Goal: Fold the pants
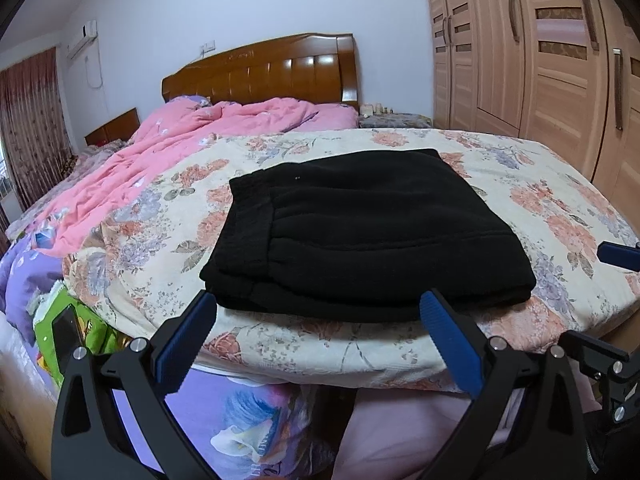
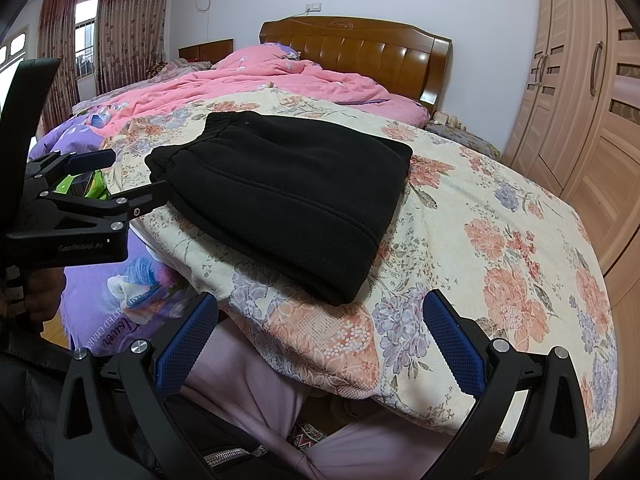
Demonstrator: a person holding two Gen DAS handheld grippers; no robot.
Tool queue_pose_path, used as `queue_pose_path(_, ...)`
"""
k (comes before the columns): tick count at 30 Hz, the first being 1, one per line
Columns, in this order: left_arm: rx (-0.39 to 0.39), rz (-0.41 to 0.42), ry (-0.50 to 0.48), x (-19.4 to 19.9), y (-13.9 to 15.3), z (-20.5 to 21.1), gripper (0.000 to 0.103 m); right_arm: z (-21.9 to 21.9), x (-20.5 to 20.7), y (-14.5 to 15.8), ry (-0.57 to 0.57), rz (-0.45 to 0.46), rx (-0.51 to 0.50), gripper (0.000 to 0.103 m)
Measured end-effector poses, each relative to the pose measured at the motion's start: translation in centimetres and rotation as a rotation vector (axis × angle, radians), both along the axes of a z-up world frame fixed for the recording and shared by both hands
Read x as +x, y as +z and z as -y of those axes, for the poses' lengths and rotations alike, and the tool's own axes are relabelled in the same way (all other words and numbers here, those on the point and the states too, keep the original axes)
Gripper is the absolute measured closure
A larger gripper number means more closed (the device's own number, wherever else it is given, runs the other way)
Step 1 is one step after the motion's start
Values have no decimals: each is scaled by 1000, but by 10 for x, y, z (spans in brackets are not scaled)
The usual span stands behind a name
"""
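Observation:
The black pants lie folded into a thick rectangle on the floral bedspread, near the bed's front edge. My left gripper is open and empty, its blue-padded fingers just short of the pants' near edge. My right gripper is open and empty, off the near right corner of the pants. The left gripper's black body also shows in the right wrist view, at the pants' left edge. One blue tip of the right gripper shows at the right of the left wrist view.
A rumpled pink quilt covers the far left of the bed, below a wooden headboard. A wooden wardrobe stands at the right. Purple bedding hangs down the bed's left side. The person's pale pink clothing is below the grippers.

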State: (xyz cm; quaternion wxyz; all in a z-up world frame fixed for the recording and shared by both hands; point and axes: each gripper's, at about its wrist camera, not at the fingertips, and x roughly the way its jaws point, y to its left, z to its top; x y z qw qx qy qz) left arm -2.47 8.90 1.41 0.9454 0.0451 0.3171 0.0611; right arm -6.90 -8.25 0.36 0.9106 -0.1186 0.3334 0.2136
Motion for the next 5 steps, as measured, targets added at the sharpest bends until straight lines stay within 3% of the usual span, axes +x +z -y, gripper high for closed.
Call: queue_pose_path(5, -16, -16, 19, 2, -2, -3, 1, 0, 0, 0, -1, -1, 1, 4)
